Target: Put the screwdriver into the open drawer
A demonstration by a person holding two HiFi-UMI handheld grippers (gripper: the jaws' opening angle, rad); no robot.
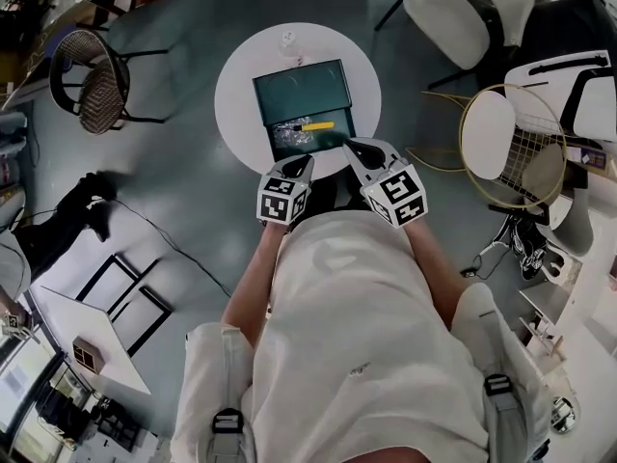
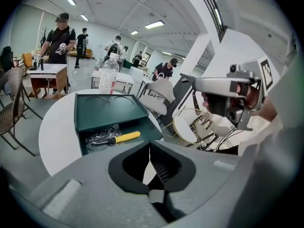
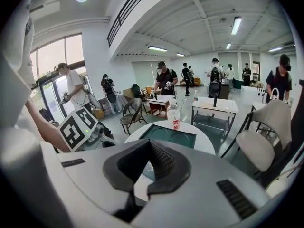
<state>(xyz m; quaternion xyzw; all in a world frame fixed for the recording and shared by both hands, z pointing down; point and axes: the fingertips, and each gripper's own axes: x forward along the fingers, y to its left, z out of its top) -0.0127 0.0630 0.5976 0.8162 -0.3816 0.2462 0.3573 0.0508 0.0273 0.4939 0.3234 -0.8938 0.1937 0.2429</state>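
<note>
A yellow-handled screwdriver [image 1: 318, 124] [image 2: 121, 137] lies in the open drawer [image 1: 339, 135] [image 2: 148, 132] of a dark green box [image 1: 299, 90] [image 3: 172, 137] on a round white table [image 1: 241, 85]. A crumpled clear plastic bag [image 1: 287, 135] [image 2: 99, 136] lies beside it in the drawer. My left gripper [image 1: 300, 165] [image 2: 150, 144] hangs at the table's near edge, shut and empty. My right gripper [image 1: 361, 151] [image 3: 151, 144] hovers just right of it, near the drawer's front corner, its jaws together with nothing held.
A clear bottle [image 1: 288, 41] [image 2: 108, 75] [image 3: 174, 116] stands behind the box. A wicker chair [image 1: 92, 80] stands left of the table, a white chair [image 1: 463, 13] at the back right, and a badminton racket [image 1: 511, 148] lies to the right. Several people stand in the background.
</note>
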